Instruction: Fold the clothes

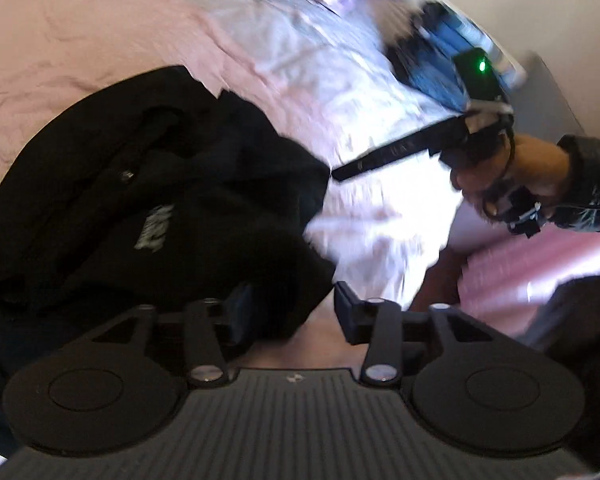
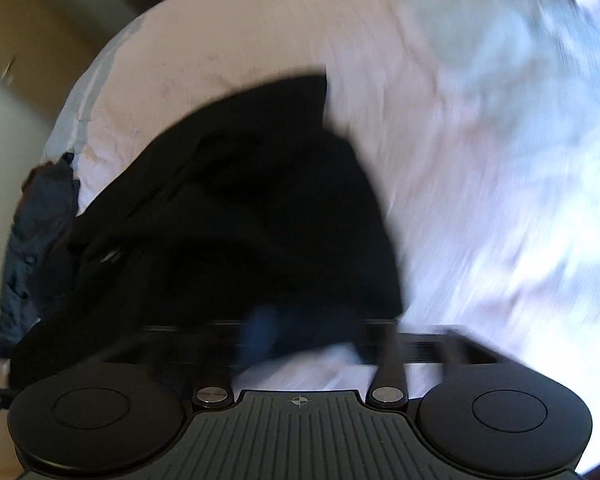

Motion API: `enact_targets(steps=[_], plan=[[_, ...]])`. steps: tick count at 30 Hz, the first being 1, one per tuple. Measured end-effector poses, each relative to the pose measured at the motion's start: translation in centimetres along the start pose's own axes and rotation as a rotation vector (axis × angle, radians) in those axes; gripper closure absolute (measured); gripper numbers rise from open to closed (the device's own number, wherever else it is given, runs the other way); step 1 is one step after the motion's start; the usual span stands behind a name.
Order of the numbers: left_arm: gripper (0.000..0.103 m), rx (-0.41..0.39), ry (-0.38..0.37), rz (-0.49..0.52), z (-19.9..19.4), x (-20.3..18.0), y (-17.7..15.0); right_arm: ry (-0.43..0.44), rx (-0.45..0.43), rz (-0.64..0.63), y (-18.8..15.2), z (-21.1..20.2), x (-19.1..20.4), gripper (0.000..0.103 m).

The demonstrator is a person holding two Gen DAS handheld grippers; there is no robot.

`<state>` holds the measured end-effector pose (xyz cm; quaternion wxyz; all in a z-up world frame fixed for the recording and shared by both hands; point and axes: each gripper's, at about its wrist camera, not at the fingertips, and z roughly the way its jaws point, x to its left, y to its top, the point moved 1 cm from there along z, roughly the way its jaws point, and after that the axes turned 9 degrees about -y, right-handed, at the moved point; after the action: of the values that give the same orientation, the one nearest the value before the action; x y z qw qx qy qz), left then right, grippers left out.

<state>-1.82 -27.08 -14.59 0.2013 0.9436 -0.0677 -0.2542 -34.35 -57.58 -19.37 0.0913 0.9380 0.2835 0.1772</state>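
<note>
A black garment point(image 1: 160, 200) with a small white print lies bunched on the pink bed sheet point(image 1: 80, 40). My left gripper point(image 1: 290, 312) is open, its left finger point(image 1: 240, 312) over the garment's near edge and its right finger over the sheet. The right gripper point(image 1: 336, 174) shows in the left wrist view, held in a hand, its fingertips at the garment's right edge. In the right wrist view the black garment point(image 2: 240, 208) fills the middle. My right gripper point(image 2: 308, 336) is blurred by motion, with dark cloth at its fingers; whether it grips is unclear.
The sheet point(image 2: 480, 140) is brightly lit on the right. A blue and black object point(image 1: 440, 56) lies at the far side of the bed. A dark blue cloth point(image 2: 36, 232) hangs at the bed's left edge. A wall point(image 1: 500, 0) stands behind.
</note>
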Motion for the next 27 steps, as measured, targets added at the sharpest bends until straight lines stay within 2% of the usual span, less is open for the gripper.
enact_targets(steps=[4,6,8,10,12,13,14,16,17,20,23,25,27], plan=[[0.059,0.037,0.014,0.127,-3.0,5.2,-1.5,0.106,0.022,0.289,-5.9,2.1,3.2,0.030],[0.056,0.050,0.069,0.210,-4.4,7.7,-1.0,0.159,0.011,0.492,-8.8,2.5,4.2,0.030],[0.054,0.046,0.095,0.268,-4.9,9.8,0.2,0.214,-0.001,0.688,-11.7,2.8,5.2,0.030],[0.051,0.026,0.106,0.334,-4.7,11.4,2.1,0.234,-0.026,0.773,-13.7,2.0,6.4,0.030],[0.044,0.009,0.090,0.400,-3.7,12.2,4.8,0.259,-0.059,0.840,-15.3,1.0,7.4,0.030],[0.040,0.009,0.076,0.437,-2.7,12.2,6.2,0.283,-0.081,0.880,-15.8,0.5,7.6,0.028],[0.037,0.013,0.060,0.476,-1.5,12.0,7.6,0.308,-0.103,0.919,-16.4,0.0,7.8,0.020],[0.036,0.021,0.029,0.554,0.9,11.7,10.3,0.362,-0.149,0.987,-16.8,0.1,8.4,0.005],[0.035,0.031,0.013,0.595,2.3,11.4,11.5,0.390,-0.173,1.019,-16.8,0.3,8.6,0.002],[0.034,0.079,-0.025,0.744,7.0,9.6,13.7,0.467,-0.203,1.109,-16.8,2.2,9.4,0.002],[0.034,0.180,-0.050,0.899,13.1,7.6,14.4,0.499,-0.189,1.152,-16.1,5.3,10.4,0.002],[0.036,0.254,-0.056,1.002,17.1,6.6,14.0,0.511,-0.198,1.150,-15.6,7.1,11.0,0.002],[0.042,0.322,-0.029,1.121,21.0,6.0,13.2,0.511,-0.208,1.137,-15.0,8.5,11.1,0.002]])
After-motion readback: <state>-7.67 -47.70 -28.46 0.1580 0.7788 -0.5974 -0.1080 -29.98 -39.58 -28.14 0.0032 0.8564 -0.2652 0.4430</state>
